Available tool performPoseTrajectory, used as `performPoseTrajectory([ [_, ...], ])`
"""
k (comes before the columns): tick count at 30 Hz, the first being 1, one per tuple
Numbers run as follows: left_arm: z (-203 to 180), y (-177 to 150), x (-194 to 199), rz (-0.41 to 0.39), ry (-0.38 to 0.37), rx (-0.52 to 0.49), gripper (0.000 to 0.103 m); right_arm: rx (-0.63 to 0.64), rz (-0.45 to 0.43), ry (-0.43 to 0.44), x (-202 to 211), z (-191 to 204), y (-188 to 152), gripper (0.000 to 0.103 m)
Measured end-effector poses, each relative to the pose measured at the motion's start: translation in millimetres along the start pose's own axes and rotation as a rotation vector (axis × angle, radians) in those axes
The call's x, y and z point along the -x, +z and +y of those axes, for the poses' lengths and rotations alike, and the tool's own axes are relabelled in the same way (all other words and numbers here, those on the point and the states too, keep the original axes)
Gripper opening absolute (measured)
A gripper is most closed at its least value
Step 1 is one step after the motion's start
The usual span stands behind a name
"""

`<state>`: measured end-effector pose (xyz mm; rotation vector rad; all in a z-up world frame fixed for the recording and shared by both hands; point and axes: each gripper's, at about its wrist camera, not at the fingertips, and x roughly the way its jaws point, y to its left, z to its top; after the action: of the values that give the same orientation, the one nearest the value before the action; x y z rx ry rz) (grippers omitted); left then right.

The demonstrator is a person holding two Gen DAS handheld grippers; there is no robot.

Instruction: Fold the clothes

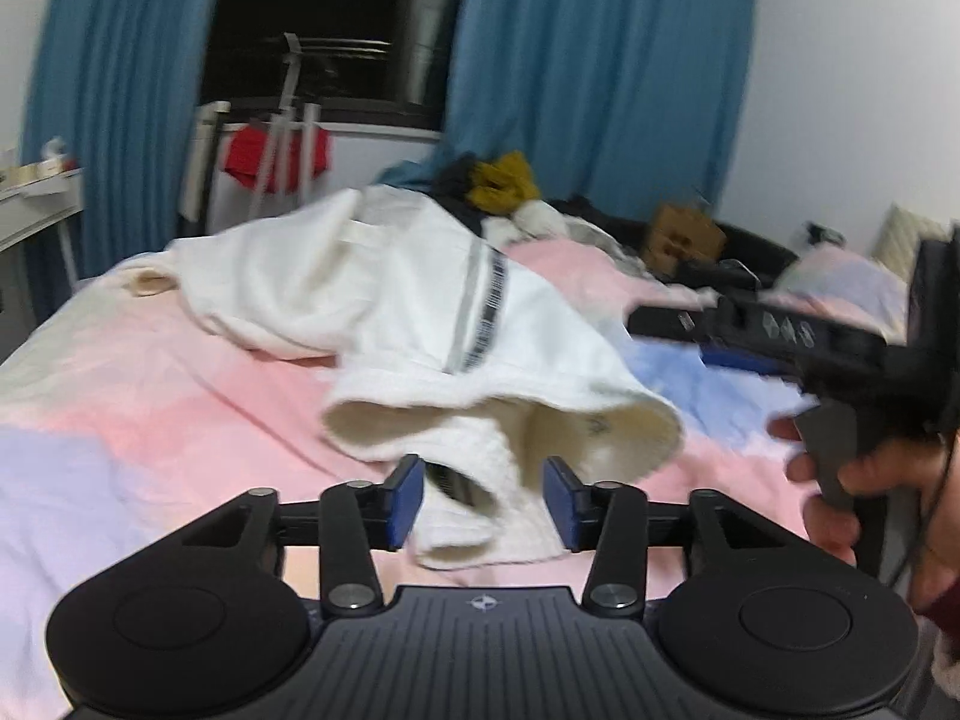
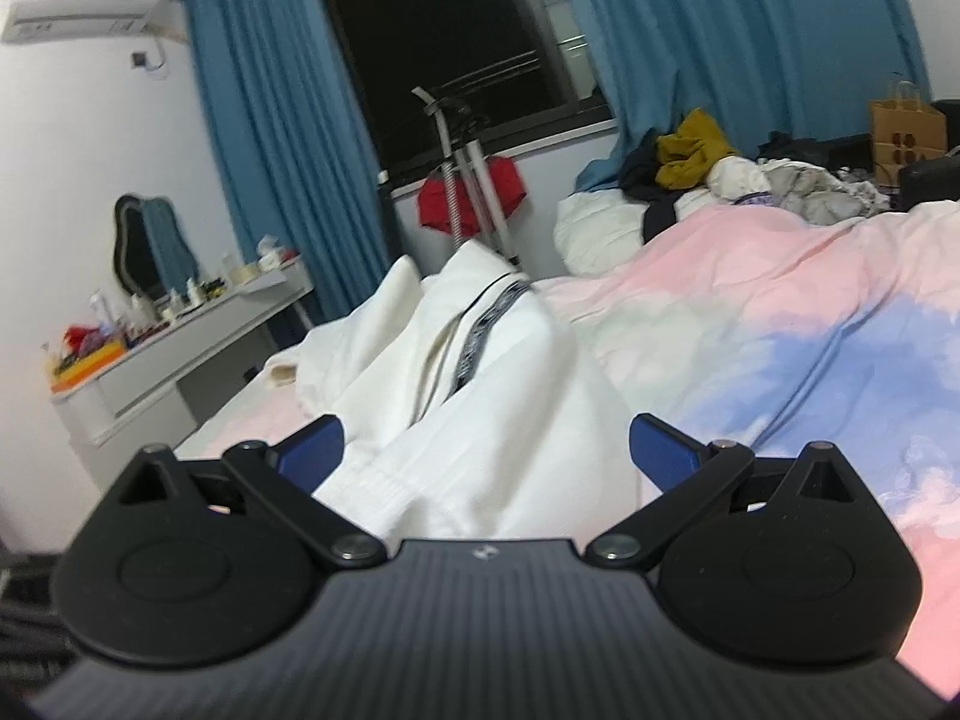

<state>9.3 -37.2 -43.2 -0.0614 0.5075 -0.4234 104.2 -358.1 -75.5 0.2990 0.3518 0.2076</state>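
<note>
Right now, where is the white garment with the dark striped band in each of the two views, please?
Left wrist view: the white garment lies across the centre on the pink bedcover, its open cuff between the fingers of the left gripper.
Right wrist view: the garment fills the lower centre, running between the fingers of the right gripper.
Shared landmark: the red cloth under the window.

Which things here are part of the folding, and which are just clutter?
Job: white garment, left gripper, right gripper, both with jaws open.
Clutter: clothes pile, paper bag, red garment, dresser.
</note>
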Motion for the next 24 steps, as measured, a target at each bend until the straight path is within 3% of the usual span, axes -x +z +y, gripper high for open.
performPoseTrajectory([
  [2,12.9,-0.6,3.7,-0.02,0.022,0.067,0.059,0.016,0.023,0.011,-2.2,6.5,-4.5,0.103],
  [7,35.1,2.7,3.9,-0.025,0.121,0.149,0.06,0.049,0.063,0.015,-3.4,19.0,-14.1,0.103],
  [13,40.3,8.9,10.5,-0.074,0.175,0.146,0.062,0.093,0.047,0.045,1.8,34.1,-14.6,0.101],
  [16,40.1,8.9,8.4,-0.073,0.19,0.14,0.062,0.18,0.063,0.059,-0.1,47.8,-19.0,0.1],
  [18,40.4,6.2,2.4,-0.065,0.19,0.134,0.063,0.252,0.106,0.019,-7.9,56.4,-26.1,0.097],
  [20,42.2,3.1,-5.9,-0.057,0.194,0.119,0.063,0.285,0.152,-0.047,-15.2,59.0,-33.1,0.086],
  [24,46.1,-0.2,-23.2,-0.029,0.185,0.099,0.063,0.226,0.161,-0.154,-16.4,48.8,-33.0,0.076],
])
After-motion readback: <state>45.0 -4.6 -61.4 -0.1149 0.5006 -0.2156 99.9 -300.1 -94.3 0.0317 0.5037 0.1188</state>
